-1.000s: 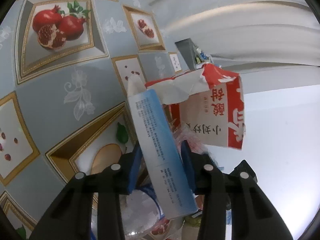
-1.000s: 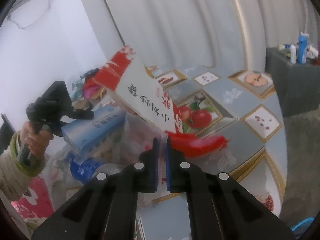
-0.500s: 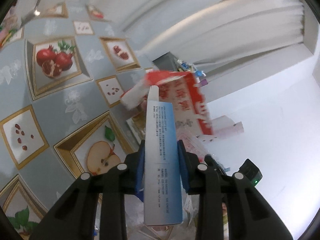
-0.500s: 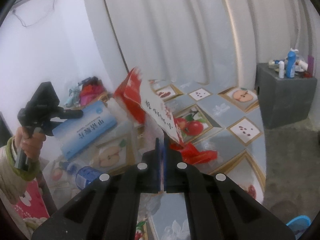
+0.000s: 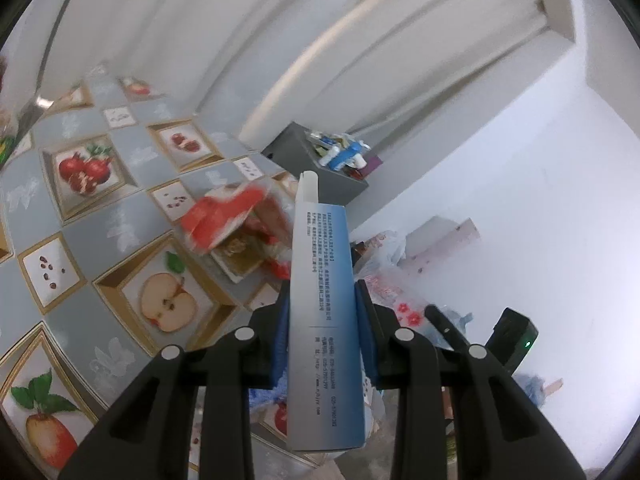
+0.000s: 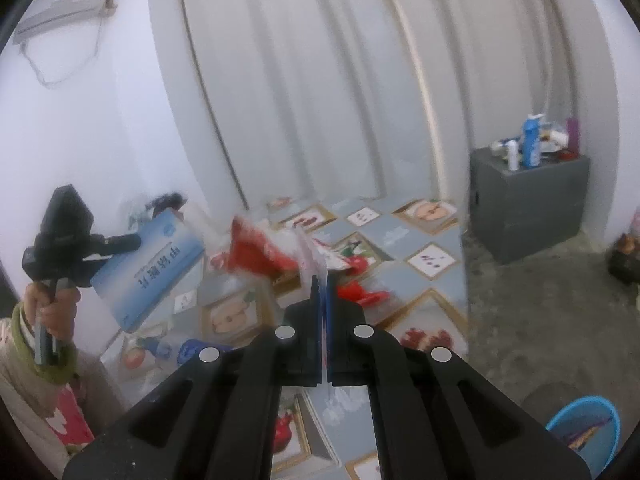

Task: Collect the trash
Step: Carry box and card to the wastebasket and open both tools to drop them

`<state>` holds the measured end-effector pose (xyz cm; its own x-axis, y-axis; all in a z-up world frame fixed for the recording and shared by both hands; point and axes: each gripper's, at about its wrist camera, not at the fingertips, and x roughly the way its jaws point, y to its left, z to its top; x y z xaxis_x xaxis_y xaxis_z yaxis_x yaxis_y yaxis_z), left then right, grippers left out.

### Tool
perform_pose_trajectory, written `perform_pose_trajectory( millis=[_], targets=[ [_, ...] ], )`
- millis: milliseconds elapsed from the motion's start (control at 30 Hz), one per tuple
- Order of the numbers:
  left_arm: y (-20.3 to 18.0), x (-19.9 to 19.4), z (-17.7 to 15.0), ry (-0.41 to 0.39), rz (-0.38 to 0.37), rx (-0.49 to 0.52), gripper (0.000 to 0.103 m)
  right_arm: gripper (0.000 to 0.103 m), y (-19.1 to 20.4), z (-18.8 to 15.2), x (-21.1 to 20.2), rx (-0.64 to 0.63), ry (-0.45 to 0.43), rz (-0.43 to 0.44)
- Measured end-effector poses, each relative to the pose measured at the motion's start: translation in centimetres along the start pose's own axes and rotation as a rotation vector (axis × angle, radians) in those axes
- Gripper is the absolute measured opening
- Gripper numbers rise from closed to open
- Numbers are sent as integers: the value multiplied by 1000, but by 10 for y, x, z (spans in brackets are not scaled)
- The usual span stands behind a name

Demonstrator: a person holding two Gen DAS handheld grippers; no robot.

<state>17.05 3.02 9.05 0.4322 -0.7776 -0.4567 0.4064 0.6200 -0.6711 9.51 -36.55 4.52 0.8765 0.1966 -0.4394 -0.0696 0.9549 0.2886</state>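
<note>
Blue and white cardboard is filling the middle of my left wrist view: the left gripper (image 5: 322, 312) is clamping a long blue box (image 5: 325, 320), its blue fingers (image 5: 281, 332) pressing on both narrow sides, and those fingers have just been closing in on the box a little. I'm seeing the box standing up out of the grip, its white flap end pointing away toward the grey cabinet (image 5: 316, 168) by the curtain (image 5: 248, 40). From the right wrist view I'm watching the same box (image 6: 150, 270) hanging out to the left, held by the left gripper (image 6: 120, 244) in a hand (image 6: 48, 304) with a green cuff. My right gripper (image 6: 322, 284) is pinching flat, fingers (image 6: 316, 300) pressed together on the thin edge of a red and white carton (image 6: 272, 256), which is blurring and sticking out ahead and to the left of the tips. In the left view that carton (image 5: 224, 216) is showing as a red smear above the fruit-patterned floor mat (image 5: 120, 216). More rubbish is lying below: a plastic bag pile (image 5: 384, 276) beside the white wall, and a crushed bottle with a blue label (image 6: 180, 350) on the mat. Over on the far right a blue basin (image 6: 586, 428) is sitting on the bare concrete floor (image 6: 540, 320).
</note>
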Motion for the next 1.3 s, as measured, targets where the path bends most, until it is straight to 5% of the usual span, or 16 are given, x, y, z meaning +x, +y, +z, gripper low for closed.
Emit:
perform_pose_trajectory(
  millis=[333, 667, 933, 1300],
  targets=[
    [-84, 42, -34, 66, -43, 180, 29, 0, -41, -31, -95, 147, -130, -150],
    [-196, 159, -82, 240, -161, 389, 29, 0, -124, -94, -201, 402, -245, -489],
    [-261, 285, -143, 425, -168, 466, 29, 0, -202, -149, -203, 648, -199, -729],
    [-302, 479, -261, 691, -28, 604, 31, 4, -309, -210, -172, 965, -128, -771]
  ],
)
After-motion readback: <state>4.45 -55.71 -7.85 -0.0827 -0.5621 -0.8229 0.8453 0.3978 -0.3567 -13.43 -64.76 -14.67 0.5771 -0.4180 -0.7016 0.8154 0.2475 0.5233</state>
